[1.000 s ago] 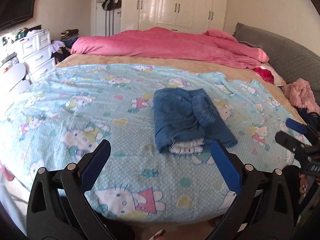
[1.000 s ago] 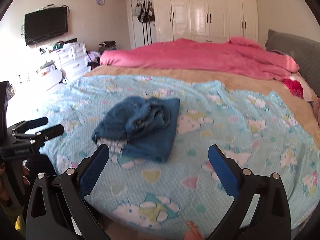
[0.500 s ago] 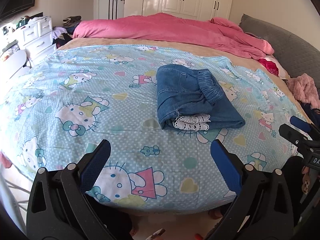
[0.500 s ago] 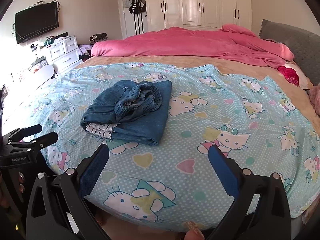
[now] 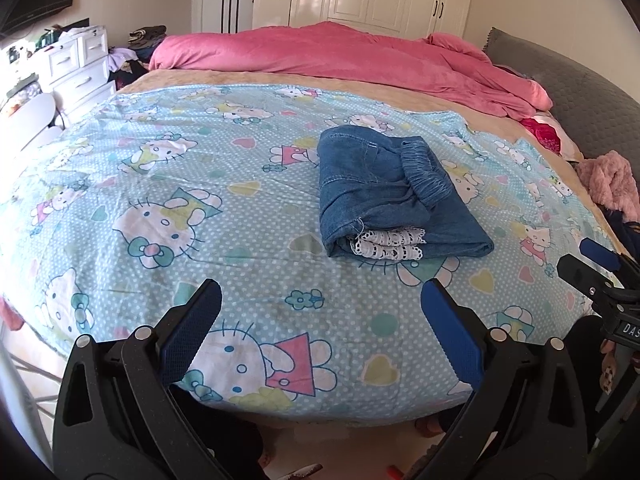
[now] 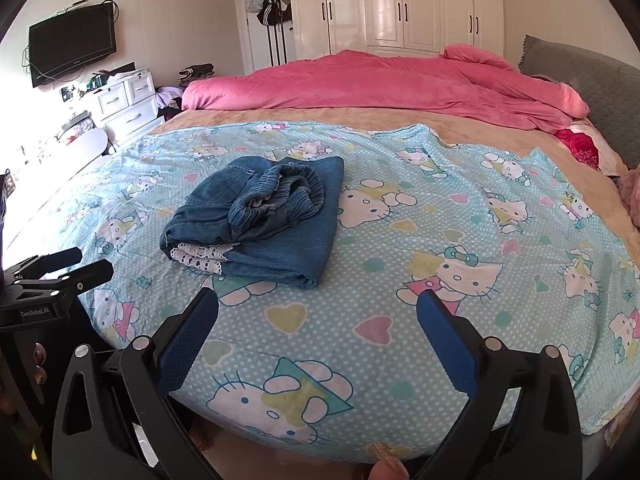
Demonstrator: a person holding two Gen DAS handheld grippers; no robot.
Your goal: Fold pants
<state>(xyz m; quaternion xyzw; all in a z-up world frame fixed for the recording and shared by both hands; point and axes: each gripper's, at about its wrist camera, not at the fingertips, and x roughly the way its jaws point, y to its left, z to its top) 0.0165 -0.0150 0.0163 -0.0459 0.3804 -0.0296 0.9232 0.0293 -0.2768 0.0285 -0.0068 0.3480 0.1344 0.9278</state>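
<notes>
Blue denim pants [image 5: 384, 188] lie folded in a compact bundle on the light blue cartoon-print sheet [image 5: 200, 200], with white lace trim showing at the near end. They also show in the right wrist view [image 6: 268, 220]. My left gripper [image 5: 320, 320] is open and empty, held back over the bed's near edge, apart from the pants. My right gripper [image 6: 316, 328] is open and empty, also near the bed's front edge. The right gripper shows at the right edge of the left wrist view [image 5: 600, 268]; the left gripper shows at the left edge of the right wrist view [image 6: 60, 268].
A pink duvet [image 5: 340, 56] lies across the far side of the bed. A grey headboard [image 5: 580, 92] is at right, white drawers [image 5: 76, 68] at left, wardrobes [image 6: 400, 4] behind. A pink garment [image 5: 612, 184] lies at the bed's right edge.
Both grippers have pulled back and risen a little from the bed; the folded pants look farther away and stay still. Both grippers stayed open.
</notes>
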